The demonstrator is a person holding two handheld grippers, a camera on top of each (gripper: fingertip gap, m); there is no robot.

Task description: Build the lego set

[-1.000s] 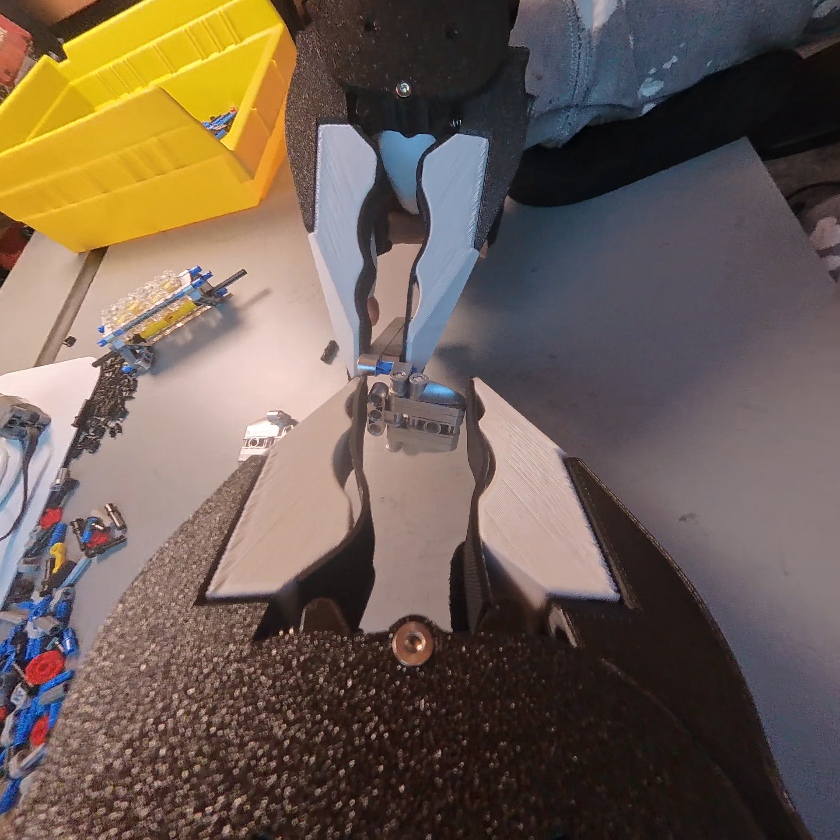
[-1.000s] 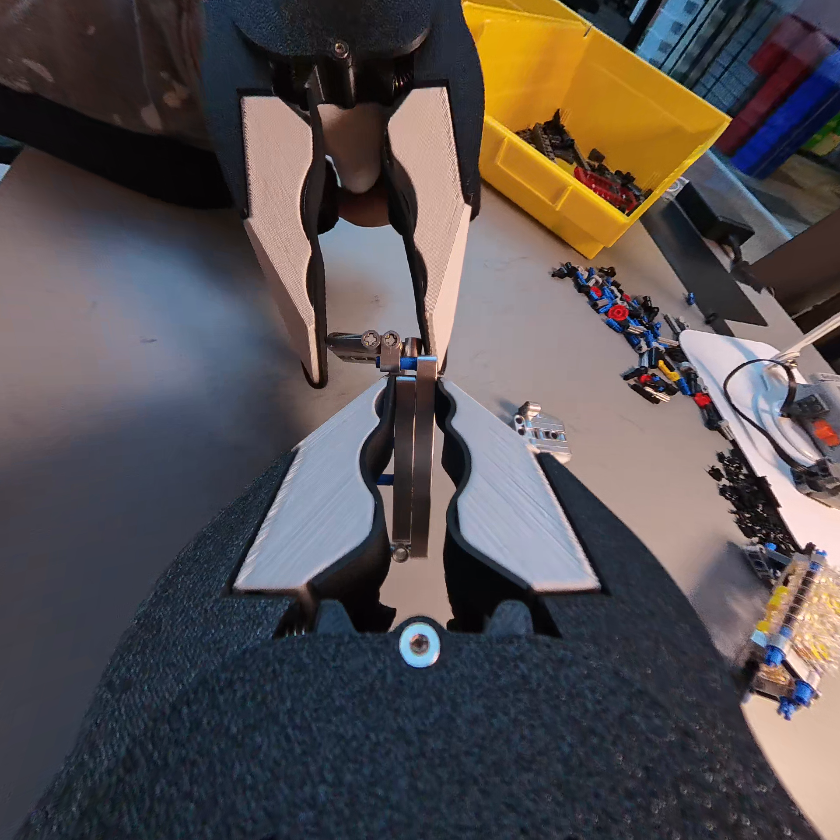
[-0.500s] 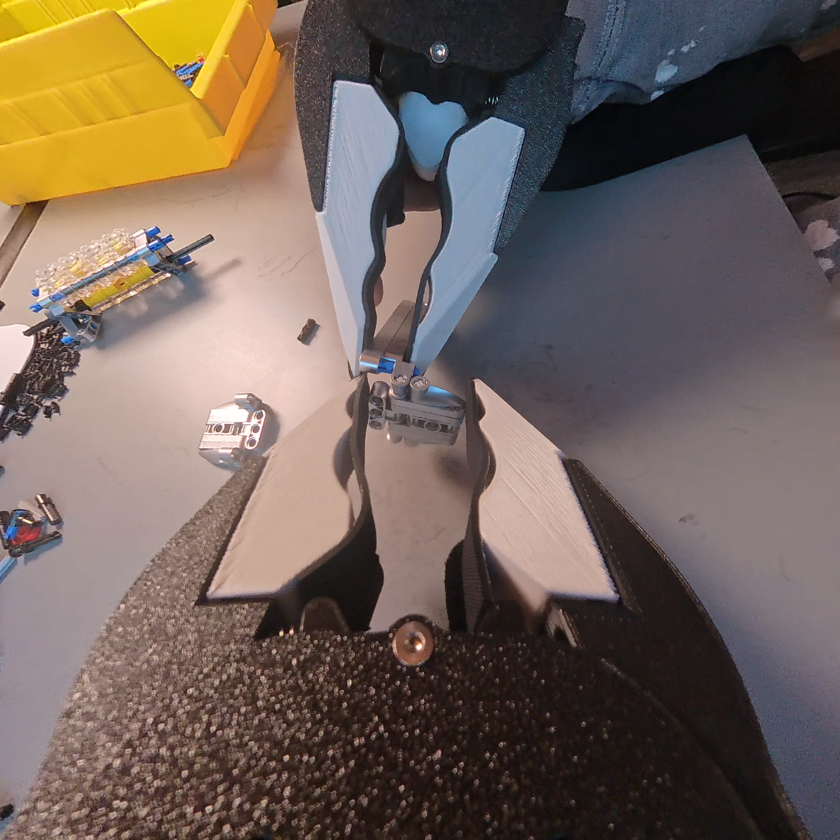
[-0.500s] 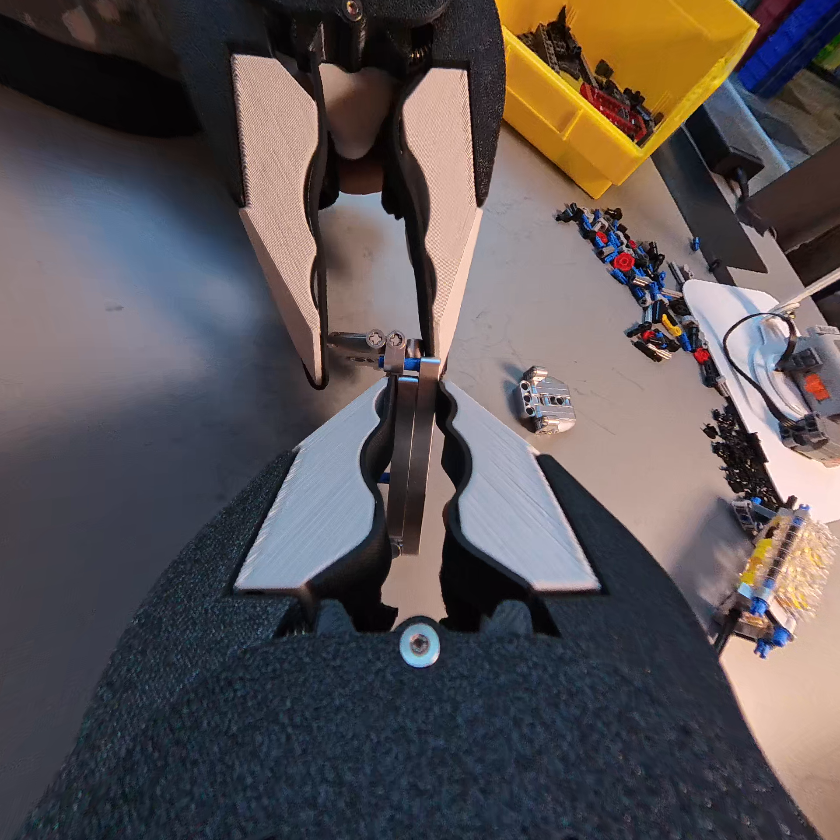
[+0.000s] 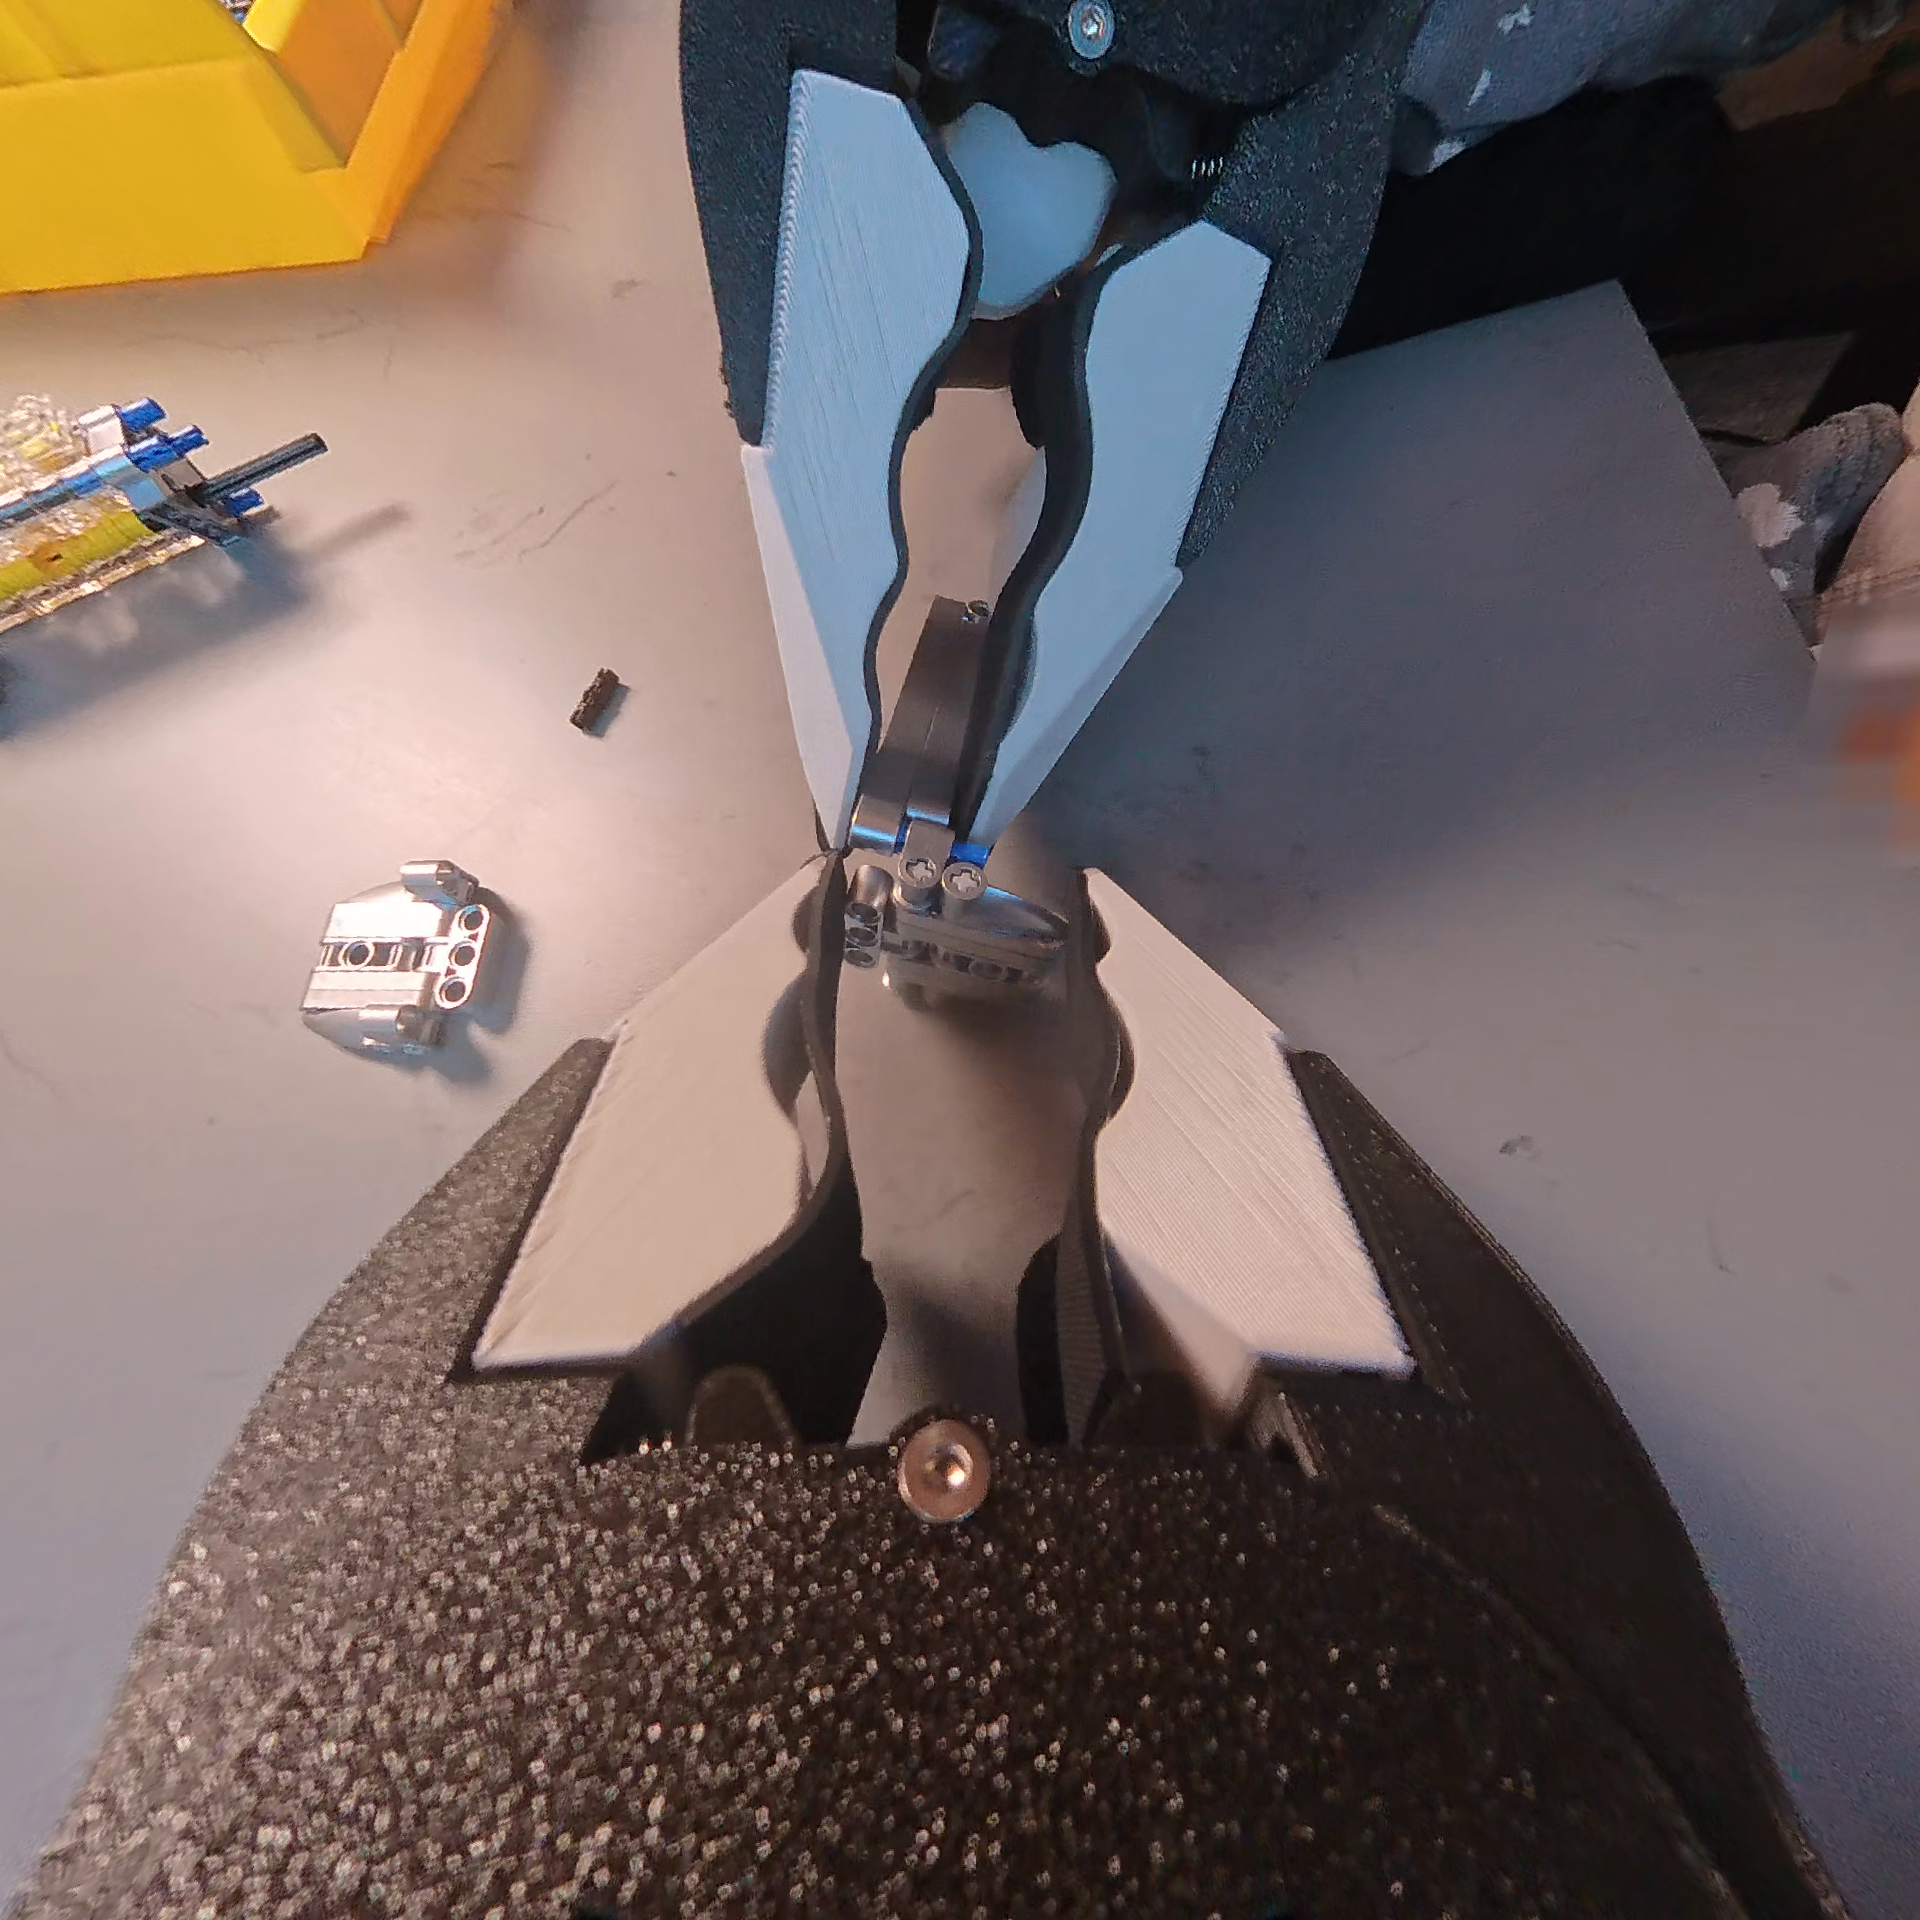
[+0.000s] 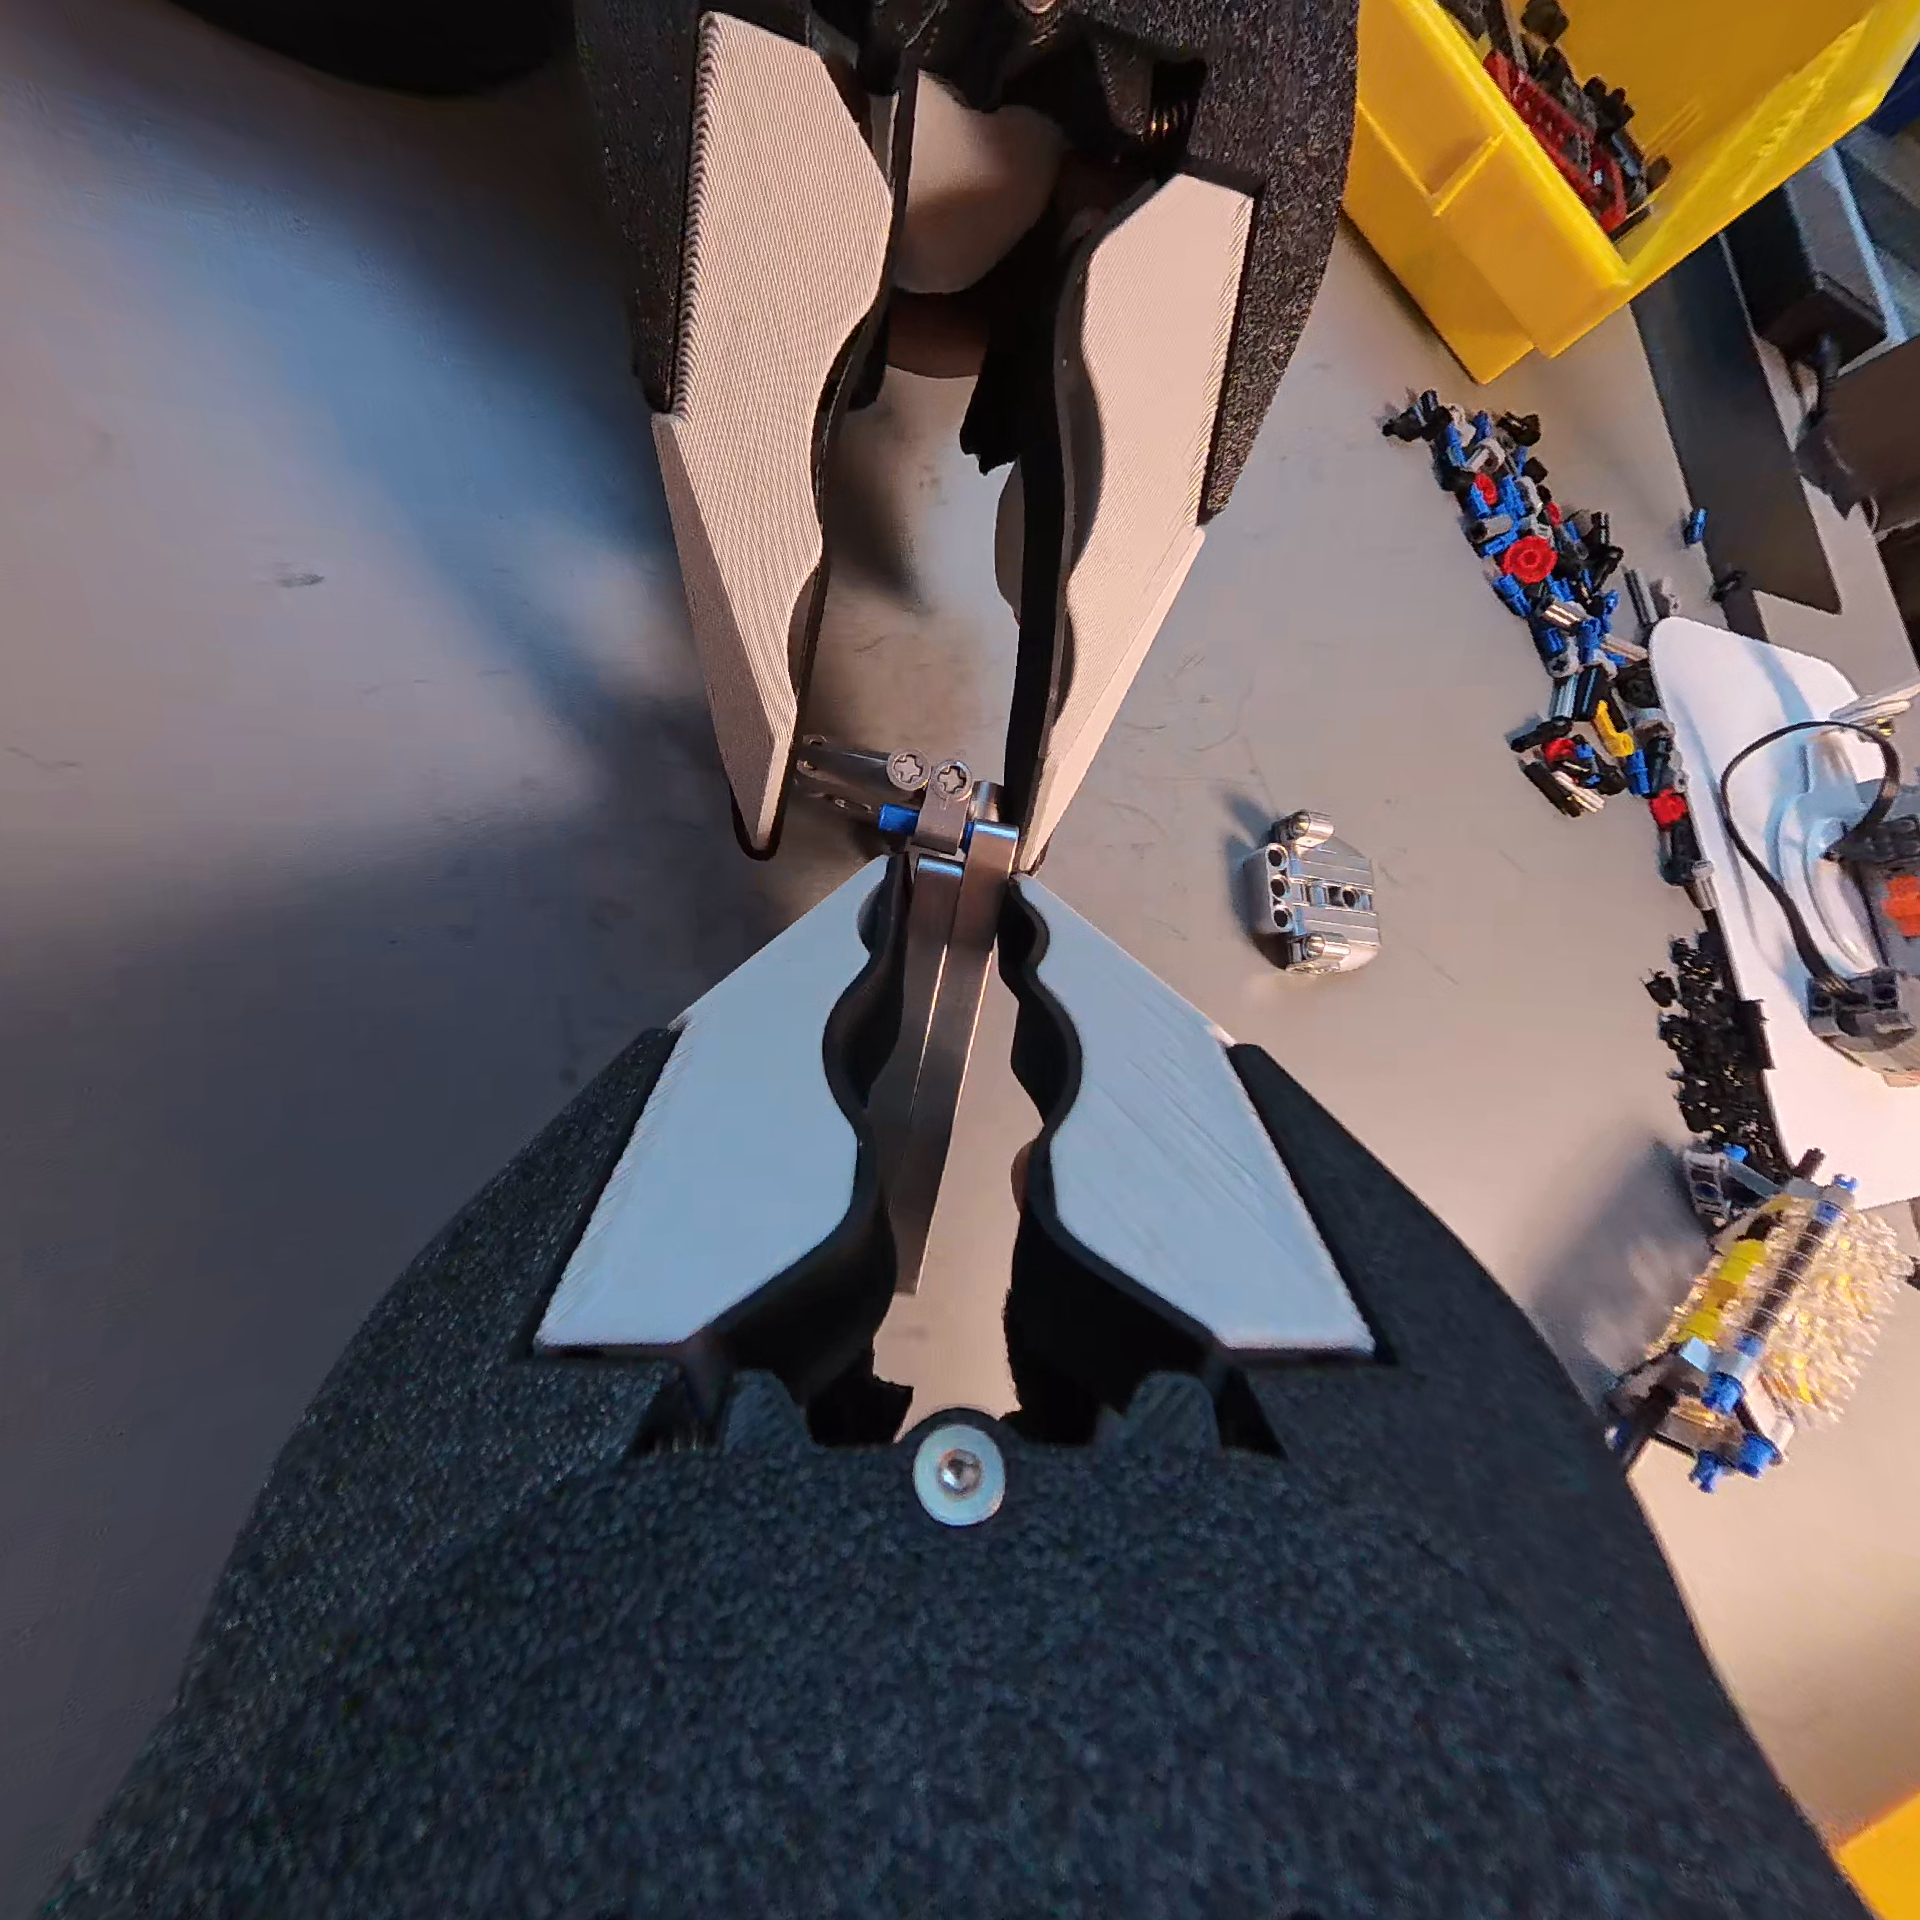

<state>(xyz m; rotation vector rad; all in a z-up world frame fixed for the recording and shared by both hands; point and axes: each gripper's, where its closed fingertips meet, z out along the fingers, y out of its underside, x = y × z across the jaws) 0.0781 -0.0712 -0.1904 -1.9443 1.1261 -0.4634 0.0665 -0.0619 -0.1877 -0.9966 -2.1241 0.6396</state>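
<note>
The two grippers meet tip to tip over the middle of the counter [image 5: 1455, 727], the left gripper [image 5: 951, 914] closed around a small beam assembly [image 5: 956, 930] and the right gripper [image 6: 951, 883] pinching a pair of flat beams [image 6: 940, 1039] that touch that assembly. Beside them on the counter lies a loose panel piece [image 5: 405, 961], with a tiny pin [image 5: 595, 702] behind it. Farther off sit a stud-covered build [image 6: 1745, 1320], a scatter of small parts [image 6: 1548, 603], a tray [image 6: 1756, 790] bearing a wired motor [image 6: 1870, 935], and a bin [image 6: 1538, 187].
</note>
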